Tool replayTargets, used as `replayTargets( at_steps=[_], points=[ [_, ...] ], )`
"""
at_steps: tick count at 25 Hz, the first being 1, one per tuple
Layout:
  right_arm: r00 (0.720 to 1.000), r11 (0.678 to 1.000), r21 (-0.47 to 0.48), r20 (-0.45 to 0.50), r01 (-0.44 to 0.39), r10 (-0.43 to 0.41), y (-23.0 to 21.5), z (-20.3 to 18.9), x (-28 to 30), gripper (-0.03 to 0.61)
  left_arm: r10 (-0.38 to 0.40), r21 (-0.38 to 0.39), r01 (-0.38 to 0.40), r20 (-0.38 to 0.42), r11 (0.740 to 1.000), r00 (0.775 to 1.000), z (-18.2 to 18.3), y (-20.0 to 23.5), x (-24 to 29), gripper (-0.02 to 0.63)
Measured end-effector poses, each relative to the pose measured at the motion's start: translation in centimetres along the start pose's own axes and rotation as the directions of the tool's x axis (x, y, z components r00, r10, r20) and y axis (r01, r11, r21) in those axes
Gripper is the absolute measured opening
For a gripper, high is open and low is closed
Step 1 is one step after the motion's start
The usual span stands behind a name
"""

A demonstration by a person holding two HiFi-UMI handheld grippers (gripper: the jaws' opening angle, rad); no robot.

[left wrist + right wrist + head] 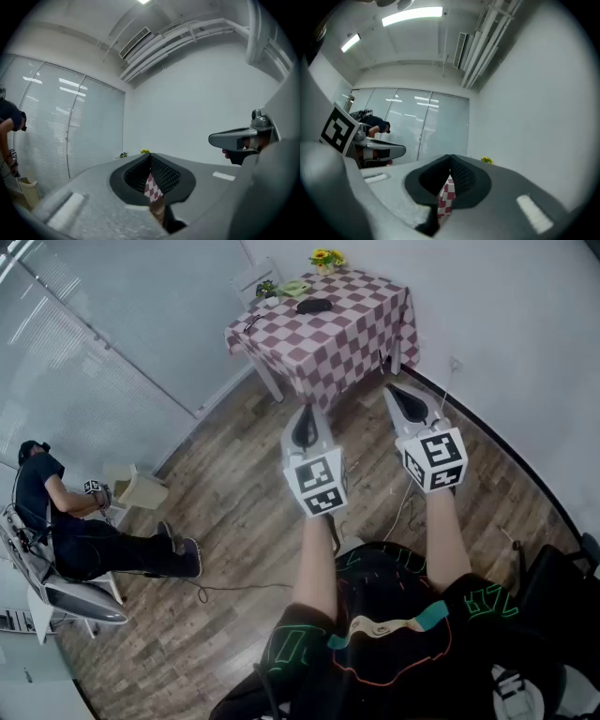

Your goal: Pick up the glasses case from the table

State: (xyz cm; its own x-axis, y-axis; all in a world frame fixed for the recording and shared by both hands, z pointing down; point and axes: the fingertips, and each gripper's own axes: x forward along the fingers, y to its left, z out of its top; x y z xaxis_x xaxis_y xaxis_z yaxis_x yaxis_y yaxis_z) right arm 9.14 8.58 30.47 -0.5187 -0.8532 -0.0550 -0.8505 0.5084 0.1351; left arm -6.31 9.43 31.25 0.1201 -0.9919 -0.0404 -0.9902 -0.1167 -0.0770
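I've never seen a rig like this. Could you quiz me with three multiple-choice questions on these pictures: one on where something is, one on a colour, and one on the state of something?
1. Where does the glasses case lie?
A) on the checked table
B) on a shelf
C) in a drawer

2. What colour are the flowers?
A) blue
B) yellow
C) white

3. How do the fingers of the right gripper stand?
A) wide apart
B) shut on the case
C) shut, holding nothing

Answers:
1 A: the dark case sits on the checked table.
2 B: the blooms at the table's far edge are yellow.
3 C: the fingers meet at their tips with nothing between them.
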Motion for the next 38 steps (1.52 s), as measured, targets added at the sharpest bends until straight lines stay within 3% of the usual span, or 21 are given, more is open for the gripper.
replayTargets(
  at_steps=[6,11,21,23,24,32,34,38],
  points=[
    [0.998,0.998,0.026,-0.005,0.057,-0.057,-2.0,-0.4,-0.4,0.003,-0.019,-0.003,0.019,-0.009,1.000,1.000,-0.3,-1.1,0.3,0.009],
    [0.998,0.998,0.020,-0.031,0.052,-0.052,-2.9,-1.5,-0.4,0.003,0.043,-0.048,-0.045,-0.033,0.998,0.999,-1.0,1.7,1.1,0.009],
    [0.999,0.998,0.063,-0.025,0.028,-0.026,-5.0,-3.4,1.0,0.005,0.012,-0.095,-0.022,-0.105,0.995,0.994,-5.4,0.0,4.1,0.009],
    [0.999,0.998,0.066,-0.044,0.001,0.002,-5.1,-4.3,2.4,0.152,0.014,-0.104,-0.026,-0.118,0.994,0.993,-6.3,0.4,5.5,0.009],
    [0.998,0.998,0.063,-0.060,-0.014,0.017,-5.2,-4.8,3.2,0.183,0.014,-0.108,-0.027,-0.124,0.994,0.992,-6.7,0.5,6.3,0.009],
    [0.994,0.995,0.095,-0.107,-0.003,0.014,-9.4,-7.4,9.4,0.189,0.003,-0.096,-0.019,-0.159,0.995,0.987,-8.3,0.6,14.2,0.009],
    [0.992,0.995,0.098,-0.124,-0.014,0.026,-10.1,-8.2,11.6,0.232,-0.002,-0.092,-0.014,-0.173,0.996,0.985,-8.9,0.9,16.5,0.009],
    [0.986,0.995,0.093,-0.159,-0.037,0.052,-11.6,-9.4,16.8,0.241,0.026,-0.118,-0.051,-0.202,0.992,0.979,-10.4,3.5,21.3,0.009]
  ],
)
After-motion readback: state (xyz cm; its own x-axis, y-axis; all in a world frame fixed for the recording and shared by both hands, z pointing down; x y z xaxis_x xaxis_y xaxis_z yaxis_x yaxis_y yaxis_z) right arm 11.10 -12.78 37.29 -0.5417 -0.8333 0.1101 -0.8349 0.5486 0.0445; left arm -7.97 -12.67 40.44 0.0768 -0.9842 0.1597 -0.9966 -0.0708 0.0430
